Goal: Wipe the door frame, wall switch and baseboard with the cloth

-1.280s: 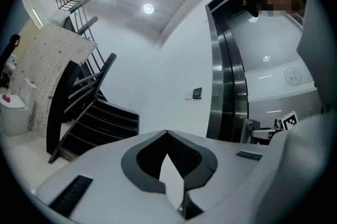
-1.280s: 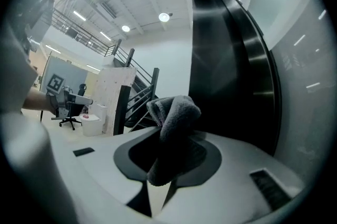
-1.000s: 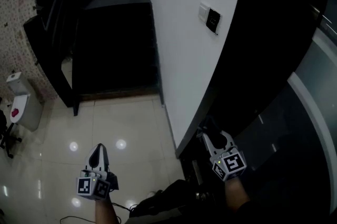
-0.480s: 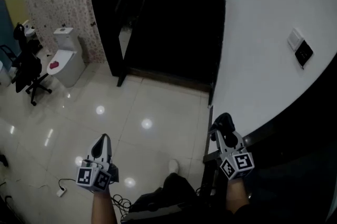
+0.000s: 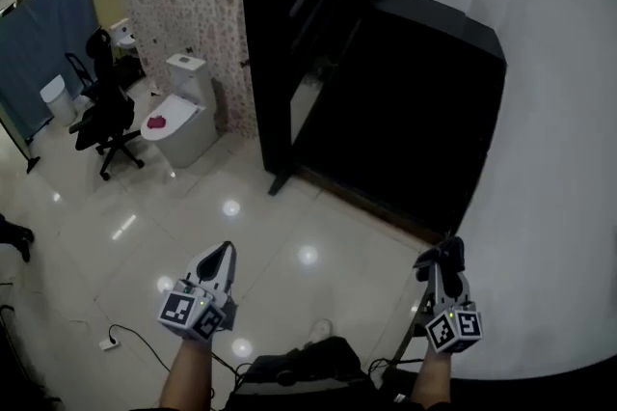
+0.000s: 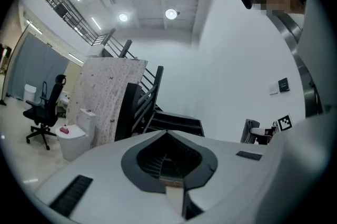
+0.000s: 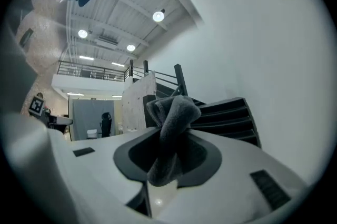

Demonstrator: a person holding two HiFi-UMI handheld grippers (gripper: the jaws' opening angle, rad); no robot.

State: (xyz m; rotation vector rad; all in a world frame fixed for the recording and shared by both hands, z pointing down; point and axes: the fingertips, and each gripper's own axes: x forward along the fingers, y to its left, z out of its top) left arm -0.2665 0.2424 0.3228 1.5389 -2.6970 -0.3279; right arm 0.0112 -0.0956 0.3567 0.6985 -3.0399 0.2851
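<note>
Looking down, I see the big white wall (image 5: 559,158) on my right, the black stairs (image 5: 415,100) beside it, and a shiny floor (image 5: 270,206). My left gripper (image 5: 223,253) is pinched together with nothing in it. My right gripper (image 5: 446,268) squeezes the gray cloth (image 5: 440,257) near the wall.

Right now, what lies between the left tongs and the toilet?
Between the left tongs and the toilet, only bare glossy floor, seen in the head view.
</note>
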